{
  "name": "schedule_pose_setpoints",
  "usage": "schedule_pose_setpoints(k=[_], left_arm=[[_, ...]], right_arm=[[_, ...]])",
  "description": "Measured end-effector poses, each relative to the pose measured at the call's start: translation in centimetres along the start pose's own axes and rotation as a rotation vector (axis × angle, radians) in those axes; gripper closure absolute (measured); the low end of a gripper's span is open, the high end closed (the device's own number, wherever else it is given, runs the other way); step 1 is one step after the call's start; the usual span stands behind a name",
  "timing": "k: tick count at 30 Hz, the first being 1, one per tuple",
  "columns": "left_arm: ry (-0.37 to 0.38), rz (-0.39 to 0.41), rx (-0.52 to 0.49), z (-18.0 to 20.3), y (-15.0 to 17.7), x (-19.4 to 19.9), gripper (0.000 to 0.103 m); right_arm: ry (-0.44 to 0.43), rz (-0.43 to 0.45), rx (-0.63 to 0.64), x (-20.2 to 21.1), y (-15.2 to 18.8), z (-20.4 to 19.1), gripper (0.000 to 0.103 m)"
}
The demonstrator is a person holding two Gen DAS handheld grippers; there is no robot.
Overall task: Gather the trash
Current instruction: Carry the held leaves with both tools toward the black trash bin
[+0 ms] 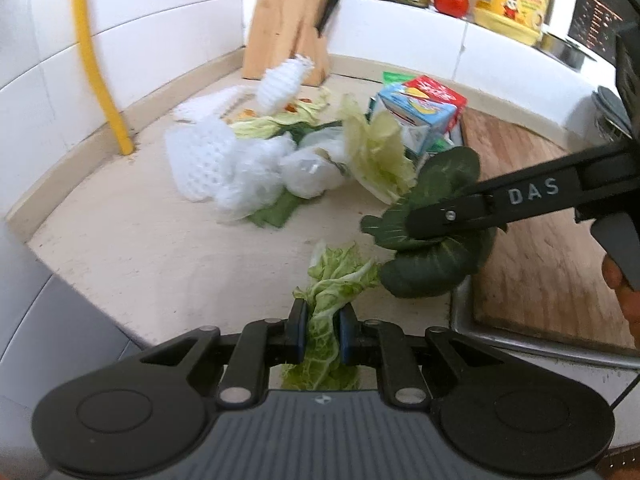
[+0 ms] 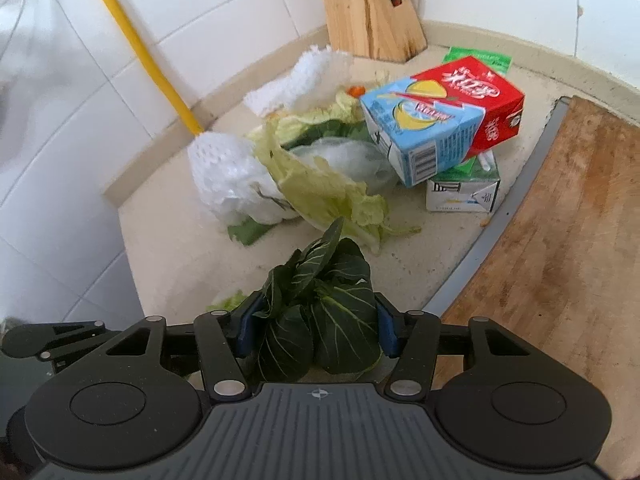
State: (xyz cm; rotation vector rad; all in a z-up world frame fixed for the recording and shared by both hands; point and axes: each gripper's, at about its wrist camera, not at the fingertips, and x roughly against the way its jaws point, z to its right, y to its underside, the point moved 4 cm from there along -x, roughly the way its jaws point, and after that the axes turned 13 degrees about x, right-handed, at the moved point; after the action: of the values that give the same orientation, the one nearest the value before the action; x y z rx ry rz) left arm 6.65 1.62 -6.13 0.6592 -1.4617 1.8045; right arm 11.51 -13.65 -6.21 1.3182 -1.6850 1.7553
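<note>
Both grippers have a leaf each: the left gripper (image 1: 323, 330) is pinched narrow on a pale cabbage leaf (image 1: 336, 276), the right gripper (image 2: 316, 330) clamped wider around a dark green leaf (image 2: 320, 312), both nearer than the knife block (image 2: 368, 8) and just off the worktop (image 1: 160, 248). I'd judge this the lifting step; next they need carrying to a bin, which neither view shows. Only the left view shows the tomato (image 1: 451, 1) and jars behind the block; the right view shows the cartons (image 2: 436, 128) better
</note>
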Motion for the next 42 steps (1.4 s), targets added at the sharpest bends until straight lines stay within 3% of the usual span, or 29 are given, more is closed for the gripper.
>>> schedule_pose_setpoints(k=[18, 42], left_arm=[[-0.055, 0.083, 0.116, -4.0, 0.2, 3.2, 0.092], [-0.197, 0.158, 0.301, -9.6, 1.8, 6.4, 0.092]], right_arm=[[-0.043, 0.037, 0.051, 0.3, -0.9, -5.0, 0.04], [-0.208, 0.007, 0.241, -3.0, -3.6, -12.9, 0.04]])
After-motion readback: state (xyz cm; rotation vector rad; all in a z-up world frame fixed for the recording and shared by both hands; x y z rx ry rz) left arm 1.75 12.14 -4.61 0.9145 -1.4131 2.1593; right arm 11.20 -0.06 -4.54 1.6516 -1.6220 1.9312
